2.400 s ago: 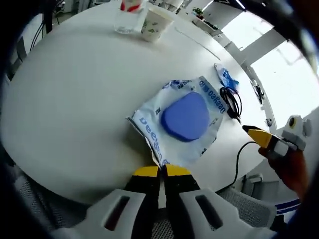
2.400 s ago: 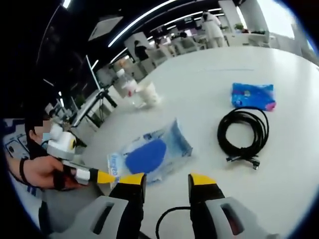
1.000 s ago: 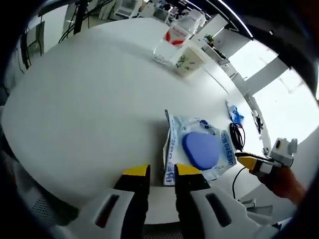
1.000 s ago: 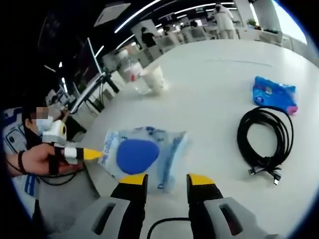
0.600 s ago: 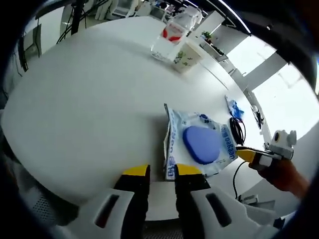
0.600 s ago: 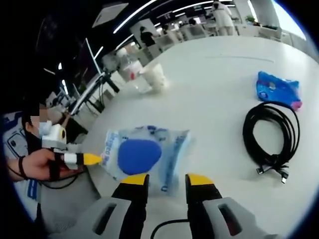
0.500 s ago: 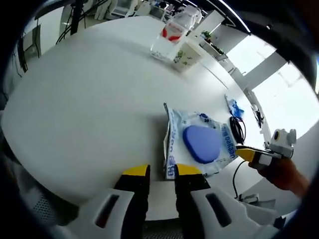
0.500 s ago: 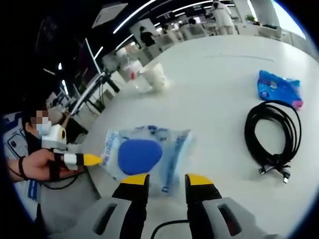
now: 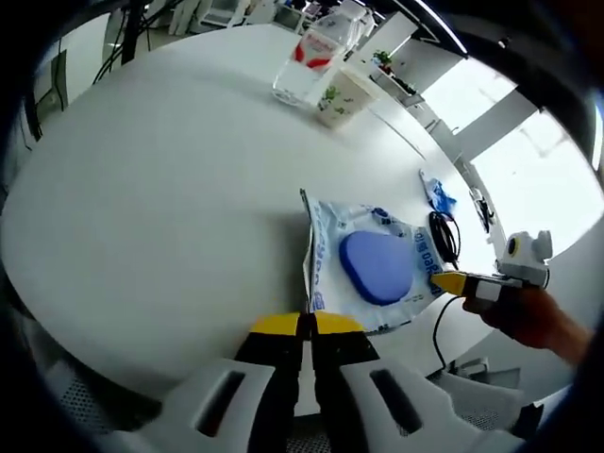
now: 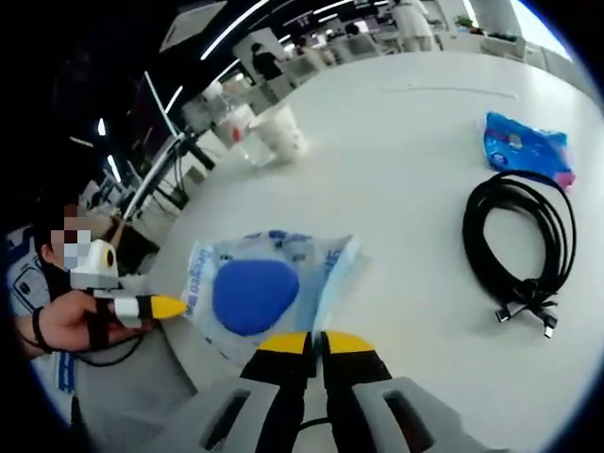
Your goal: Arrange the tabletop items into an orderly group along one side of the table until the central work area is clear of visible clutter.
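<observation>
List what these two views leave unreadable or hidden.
- Bottle label and cup print: too small, both views.
- Blue pad inside the packet: identity unclear through the plastic.
- Small blue pack: print blurred, right gripper view.
- Packet edge: covered by each gripper's closed fingers.

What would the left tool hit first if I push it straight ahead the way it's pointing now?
Most likely the clear plastic packet holding the blue pad: its near edge lies right at the left tool, whose tips look closed together. Whether they already pinch that edge is hard to tell. Beyond it is bare white table.
</observation>
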